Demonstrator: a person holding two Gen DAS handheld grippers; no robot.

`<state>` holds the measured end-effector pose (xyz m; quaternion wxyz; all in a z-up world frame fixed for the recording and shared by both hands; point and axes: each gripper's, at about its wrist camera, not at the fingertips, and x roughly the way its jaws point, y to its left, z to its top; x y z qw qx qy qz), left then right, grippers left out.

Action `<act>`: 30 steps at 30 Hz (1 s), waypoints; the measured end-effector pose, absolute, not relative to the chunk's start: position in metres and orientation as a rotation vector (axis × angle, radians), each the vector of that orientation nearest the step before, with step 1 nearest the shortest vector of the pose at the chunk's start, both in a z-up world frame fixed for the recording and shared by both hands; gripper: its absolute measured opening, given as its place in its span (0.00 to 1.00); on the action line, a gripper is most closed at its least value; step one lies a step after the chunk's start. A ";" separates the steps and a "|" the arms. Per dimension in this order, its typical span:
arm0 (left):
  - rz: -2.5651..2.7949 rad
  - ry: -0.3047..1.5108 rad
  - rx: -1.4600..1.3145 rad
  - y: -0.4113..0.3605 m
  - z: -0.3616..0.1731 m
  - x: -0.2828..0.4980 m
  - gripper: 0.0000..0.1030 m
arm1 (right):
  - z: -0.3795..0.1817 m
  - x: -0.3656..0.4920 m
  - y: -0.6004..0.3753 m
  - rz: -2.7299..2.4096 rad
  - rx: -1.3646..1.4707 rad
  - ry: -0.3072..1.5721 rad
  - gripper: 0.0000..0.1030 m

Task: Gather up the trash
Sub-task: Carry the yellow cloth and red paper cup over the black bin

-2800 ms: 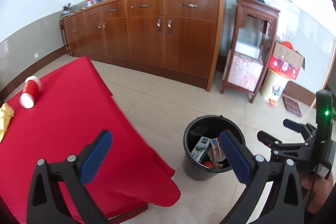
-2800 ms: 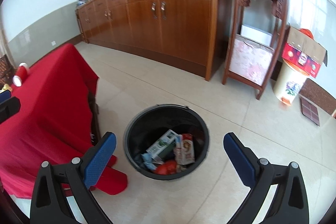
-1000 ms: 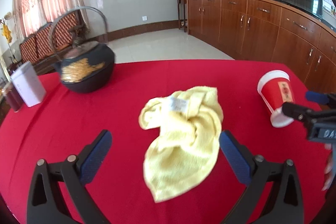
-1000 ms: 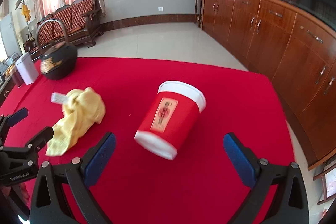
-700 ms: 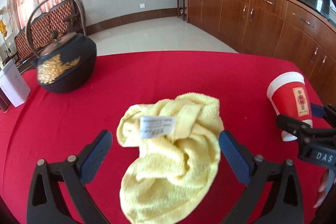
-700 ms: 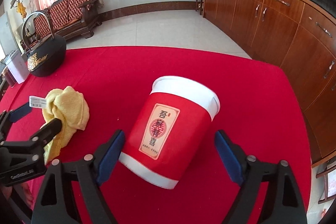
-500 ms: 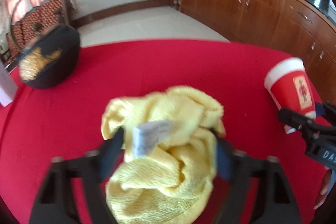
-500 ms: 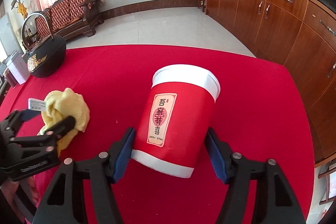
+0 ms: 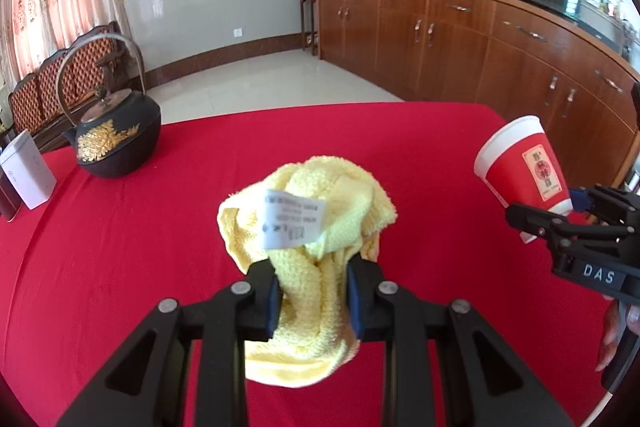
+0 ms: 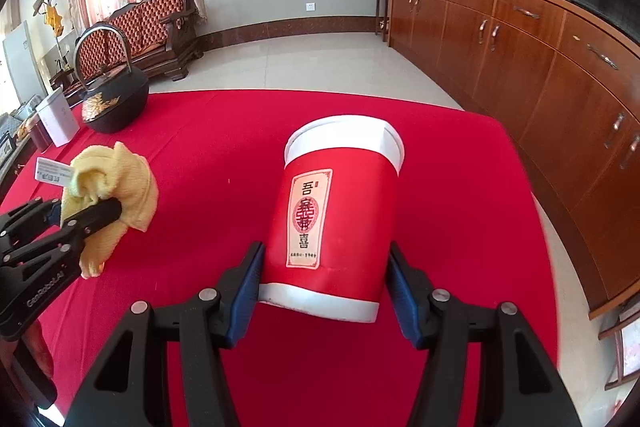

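My left gripper (image 9: 314,301) is shut on a crumpled yellow cloth (image 9: 316,223) with a white label, held up off the red tablecloth (image 9: 120,267). My right gripper (image 10: 324,291) is shut on a red paper cup (image 10: 336,223) with a white rim and a label, held above the tablecloth (image 10: 460,207). In the left wrist view the cup (image 9: 524,163) and right gripper (image 9: 560,215) are at the right. In the right wrist view the cloth (image 10: 116,187) and left gripper (image 10: 80,215) are at the left.
A black iron kettle (image 9: 116,139) and a white box (image 9: 26,175) stand at the table's far left. A long wooden sideboard (image 10: 540,39) runs along the right wall. A wooden sofa (image 10: 152,31) stands far back on the tiled floor.
Both grippers swung from the bin to the table. The left closed on the yellow cloth and lifted it; the right closed on the red cup and lifted it.
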<state>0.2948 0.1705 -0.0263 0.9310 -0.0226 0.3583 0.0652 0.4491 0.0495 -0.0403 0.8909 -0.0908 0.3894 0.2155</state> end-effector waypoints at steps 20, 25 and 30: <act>-0.117 0.633 -0.011 0.031 0.019 0.206 0.27 | 0.027 0.262 -0.144 0.260 -0.086 0.683 0.58; -0.204 0.616 0.010 -0.006 0.023 0.198 0.27 | 0.034 0.226 -0.191 0.188 -0.064 0.673 0.58; -0.282 0.612 0.038 -0.046 0.023 0.194 0.27 | 0.036 0.198 -0.236 0.113 -0.043 0.665 0.58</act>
